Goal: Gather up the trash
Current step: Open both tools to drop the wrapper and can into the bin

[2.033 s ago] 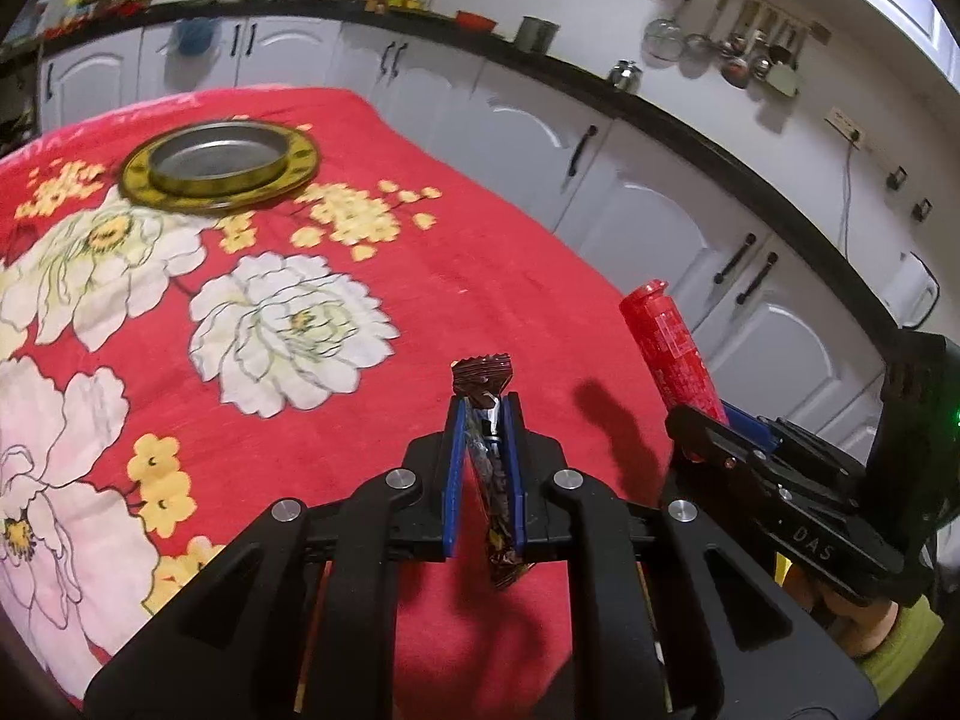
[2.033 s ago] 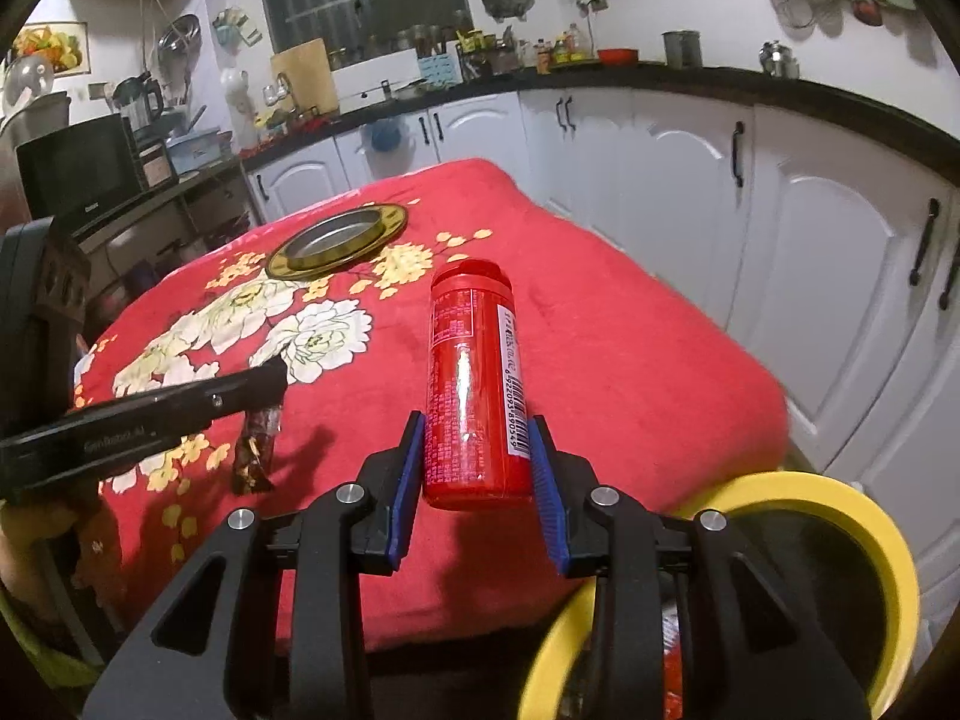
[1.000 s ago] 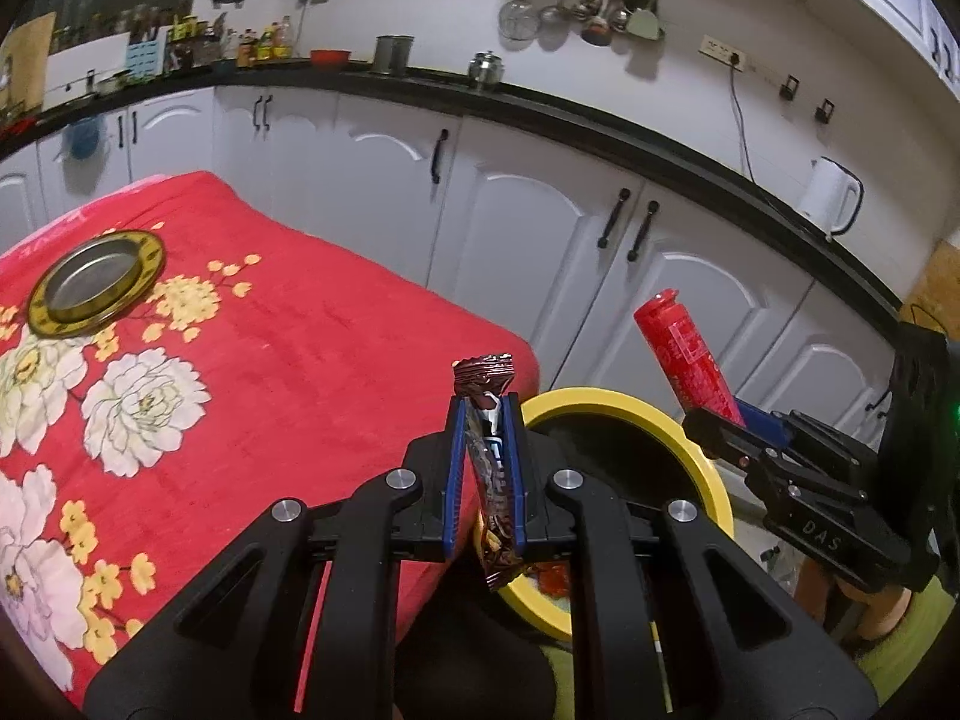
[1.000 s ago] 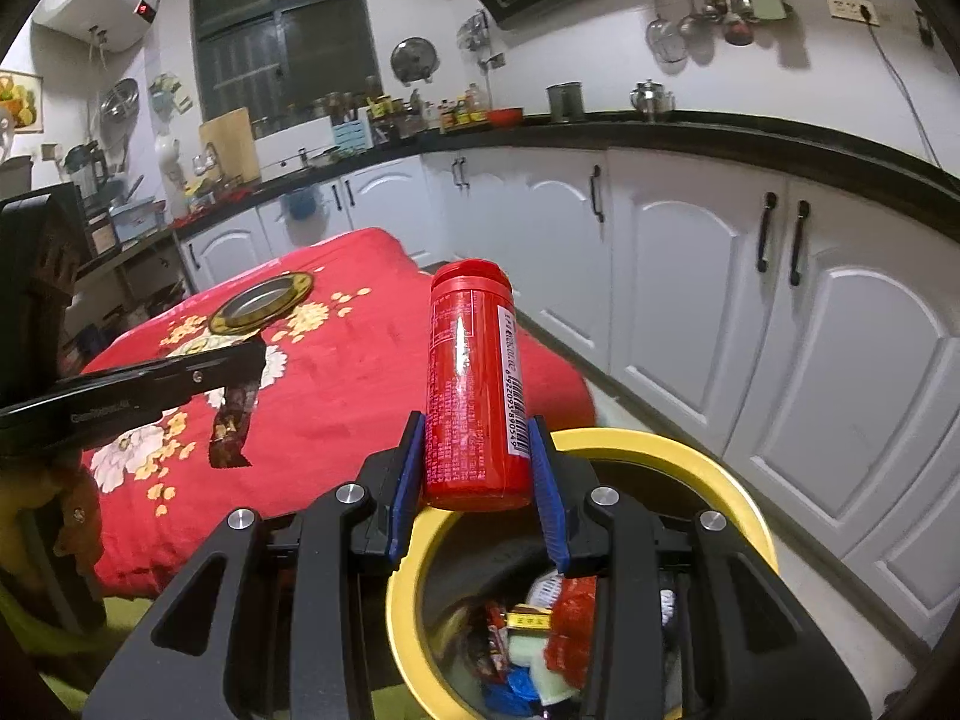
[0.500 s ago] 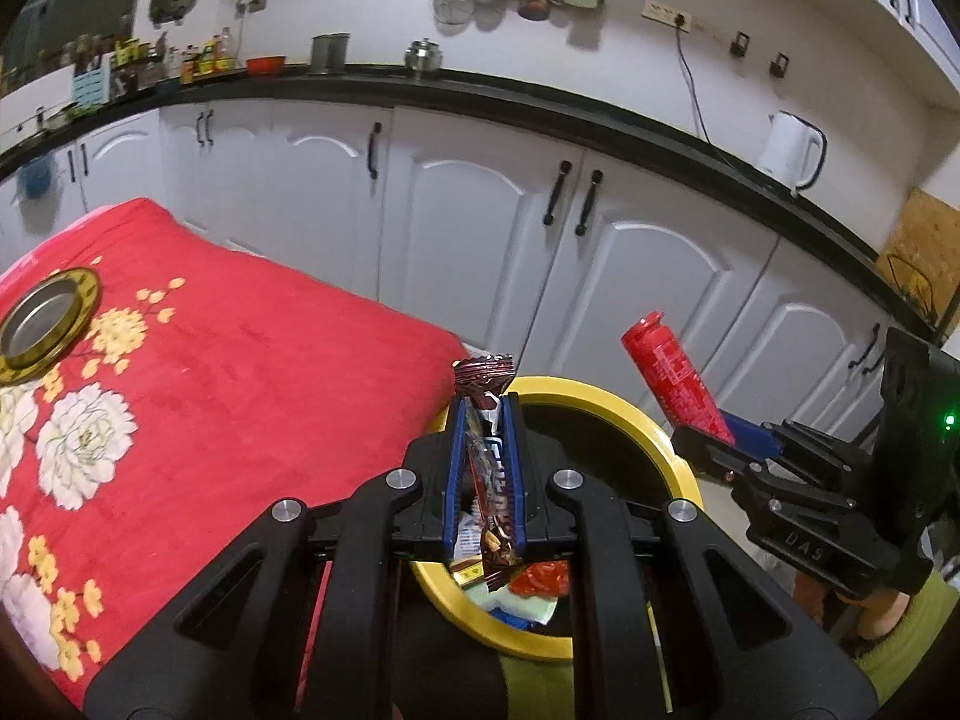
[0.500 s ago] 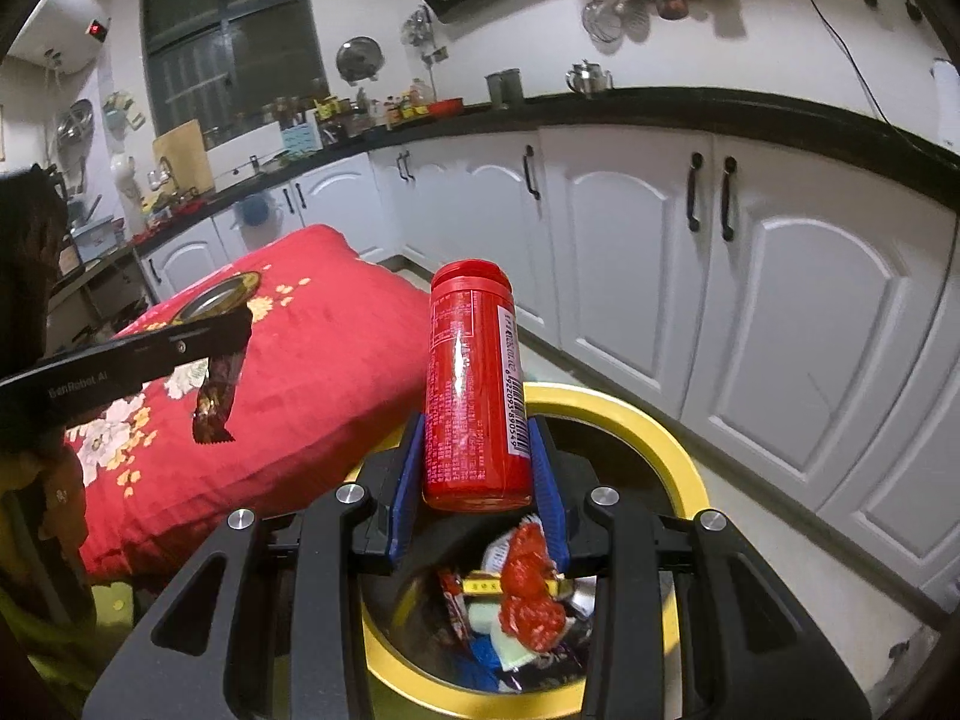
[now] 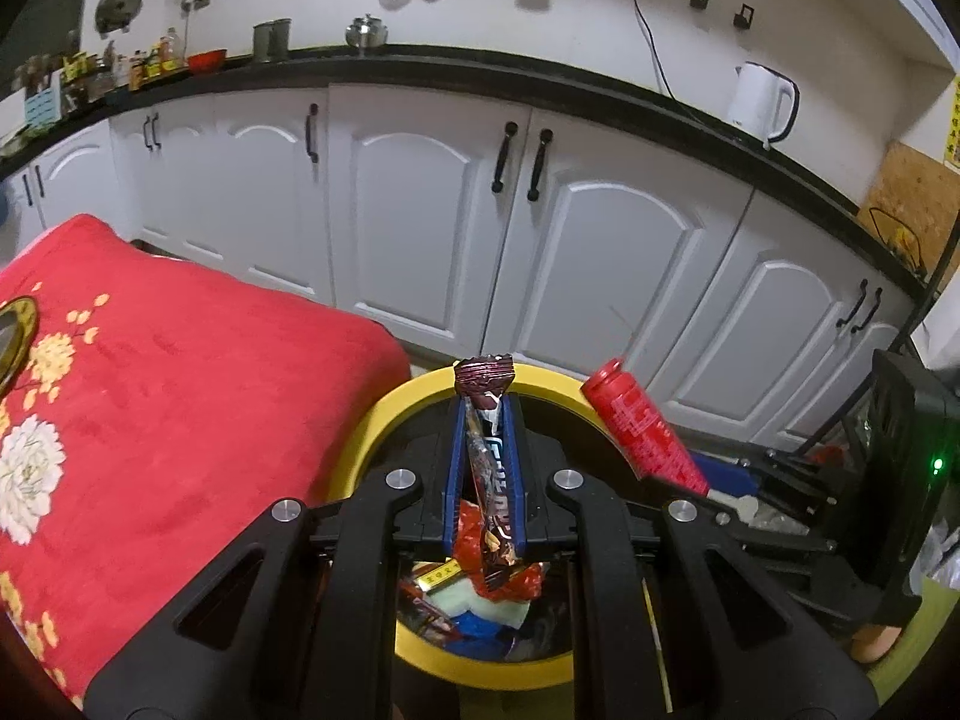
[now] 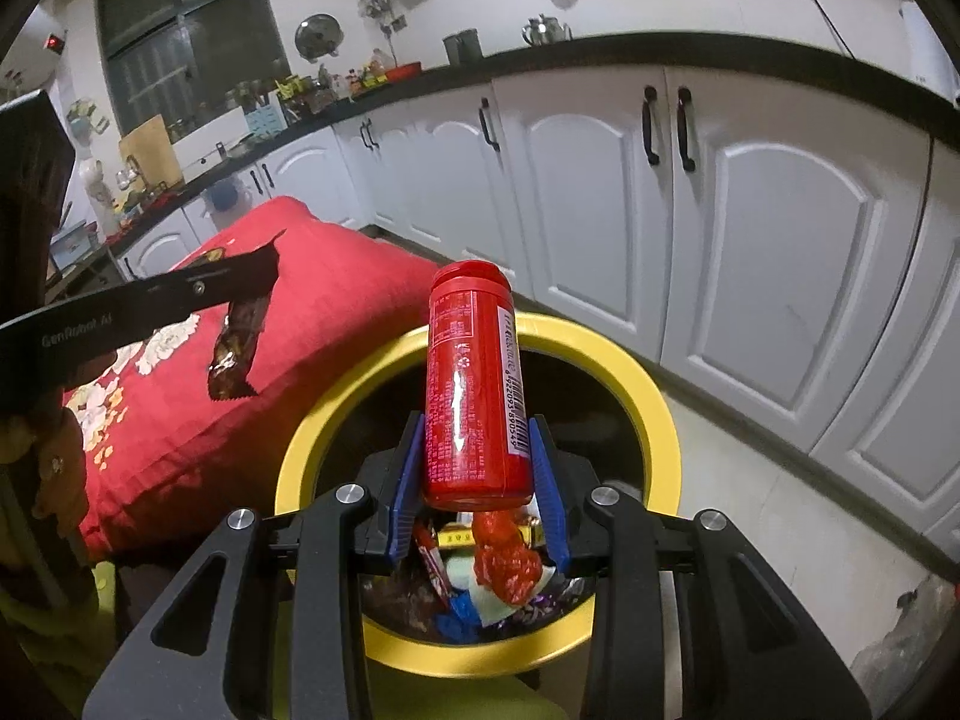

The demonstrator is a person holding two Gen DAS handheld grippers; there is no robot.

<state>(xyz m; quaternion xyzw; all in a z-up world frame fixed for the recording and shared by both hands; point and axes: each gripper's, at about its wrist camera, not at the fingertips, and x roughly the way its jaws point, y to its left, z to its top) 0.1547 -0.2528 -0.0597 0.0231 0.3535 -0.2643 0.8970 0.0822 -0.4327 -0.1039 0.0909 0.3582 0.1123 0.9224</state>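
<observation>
A brown candy-bar wrapper (image 7: 487, 462) stands pinched in my left gripper (image 7: 485, 420), which is shut on it and hangs over the yellow-rimmed bin (image 7: 372, 420). From the right wrist view the same wrapper (image 8: 237, 339) dangles from the left gripper (image 8: 240, 276) just left of the bin. My right gripper (image 8: 477, 462) is shut on a red cylindrical canister (image 8: 474, 384), held over the bin (image 8: 648, 396) mouth. That canister (image 7: 636, 432) also shows at the bin's right side in the left wrist view, in the right gripper (image 7: 708, 489). Crumpled wrappers (image 8: 504, 558) fill the bin.
A table under a red flowered cloth (image 7: 150, 408) stands left of the bin, a gold-rimmed plate (image 7: 15, 330) at its far edge. White cabinet doors (image 7: 600, 264) under a black counter run behind the bin. A white kettle (image 7: 762, 102) sits on the counter.
Both grippers have swung from the red table to over the yellow bin and lowered toward it. The bin now lies right under both held items; the grips have not changed.
</observation>
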